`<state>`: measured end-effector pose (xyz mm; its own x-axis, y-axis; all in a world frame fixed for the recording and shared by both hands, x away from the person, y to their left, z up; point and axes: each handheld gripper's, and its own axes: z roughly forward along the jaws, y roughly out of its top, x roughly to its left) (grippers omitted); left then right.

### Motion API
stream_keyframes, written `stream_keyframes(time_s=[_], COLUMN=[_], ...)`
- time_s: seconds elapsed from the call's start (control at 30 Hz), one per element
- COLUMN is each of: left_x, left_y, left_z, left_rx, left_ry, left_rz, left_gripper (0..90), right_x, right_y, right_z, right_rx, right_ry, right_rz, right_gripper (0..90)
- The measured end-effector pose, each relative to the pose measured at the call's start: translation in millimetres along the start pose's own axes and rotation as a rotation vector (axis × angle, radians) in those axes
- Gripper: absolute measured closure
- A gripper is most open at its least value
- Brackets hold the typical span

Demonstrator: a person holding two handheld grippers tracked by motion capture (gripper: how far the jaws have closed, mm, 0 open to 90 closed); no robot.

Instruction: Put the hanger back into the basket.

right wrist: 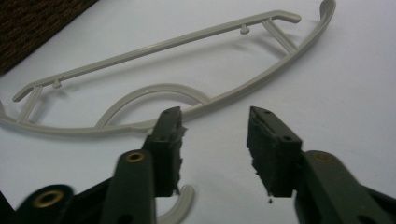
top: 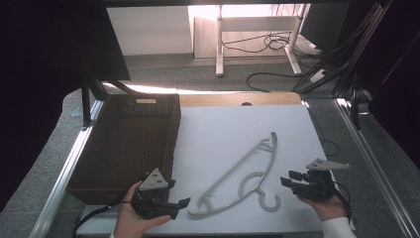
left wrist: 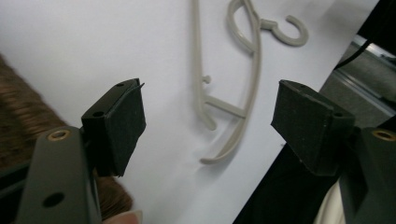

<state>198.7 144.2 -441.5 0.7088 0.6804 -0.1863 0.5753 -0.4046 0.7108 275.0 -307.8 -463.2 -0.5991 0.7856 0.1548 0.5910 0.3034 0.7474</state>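
A beige plastic clothes hanger lies flat on the white table top, its hook toward the front edge. My left gripper is held at the front left, just short of the hanger's left end, open and with nothing between its pads. In the left gripper view the hanger lies ahead, past the gap between the black pads. My right gripper is open to the right of the hook. In the right gripper view the hanger stretches across just beyond the fingertips.
A dark brown wicker basket stands on the left of the table, next to my left hand. Metal rails run down both table sides. Beyond the far edge are table legs and cables on the floor.
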Motion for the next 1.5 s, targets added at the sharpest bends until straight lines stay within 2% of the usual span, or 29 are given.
stream_keyframes(time_s=[0.07, 0.13, 0.23, 0.3, 0.33, 0.4, 0.63, 0.83, 1.2, 1.23, 1.27, 1.37, 1.5], left_x=[-6.5, -14.4, -27.1, -31.5, -34.6, -40.2, -44.2, -44.1, -55.0, -55.0, -56.8, -57.3, -57.2], left_y=[2.9, 7.7, 17.2, 22.2, 25.5, 29.5, 41.3, 47.7, 57.8, 58.2, 57.9, 59.4, 59.2], left_z=[6.5, 12.9, 26.8, 35.8, 42.0, 51.3, 77.6, 99.0, 141.5, 144.8, 148.0, 156.0, 163.7], left_rx=[0.024, 0.025, 0.046, 0.047, 0.059, 0.073, 0.12, 0.148, 0.246, 0.256, 0.244, 0.271, 0.287], left_ry=[0.023, -0.007, -0.03, -0.066, -0.073, -0.061, -0.065, -0.082, -0.102, -0.103, -0.105, -0.104, -0.1], left_rz=[0.033, 0.047, 0.09, 0.09, 0.1, 0.125, 0.141, 0.137, 0.178, 0.183, 0.16, 0.181, 0.18], left_gripper=[25.2, 25.4, 26.1, 26.5, 26.9, 27.1, 29.1, 32.2, 37.1, 38.2, 38.9, 40.3, 44.8], right_x=[0.4, -0.5, -4.3, -4.9, -5.4, -6.1, -8.3, -9.8, -12.4, -13.0, -13.0, -13.2, -13.6], right_y=[0.0, -0.6, -1.2, -1.3, -1.4, -1.9, -3.1, -3.9, -5.3, -5.7, -5.6, -5.7, -5.7], right_z=[0.0, 0.3, -0.2, -0.4, -0.9, -1.6, 0.2, 1.8, 2.2, 1.9, 1.7, 1.4, 0.9], right_rx=[-0.006, -0.01, -0.012, -0.013, -0.013, -0.014, 0.002, 0.013, 0.023, 0.022, 0.023, 0.021, 0.02], right_ry=[-0.002, -0.01, -0.016, -0.017, -0.018, -0.018, -0.022, -0.027, -0.032, -0.035, -0.035, -0.037, -0.04], right_rz=[0.001, 0.005, 0.022, 0.024, 0.029, 0.034, 0.041, 0.05, 0.06, 0.059, 0.061, 0.06, 0.062], right_gripper=[46.9, 44.4, 42.7, 42.4, 42.3, 42.1, 41.0, 40.3, 39.4, 39.1, 39.0, 38.7, 38.3])
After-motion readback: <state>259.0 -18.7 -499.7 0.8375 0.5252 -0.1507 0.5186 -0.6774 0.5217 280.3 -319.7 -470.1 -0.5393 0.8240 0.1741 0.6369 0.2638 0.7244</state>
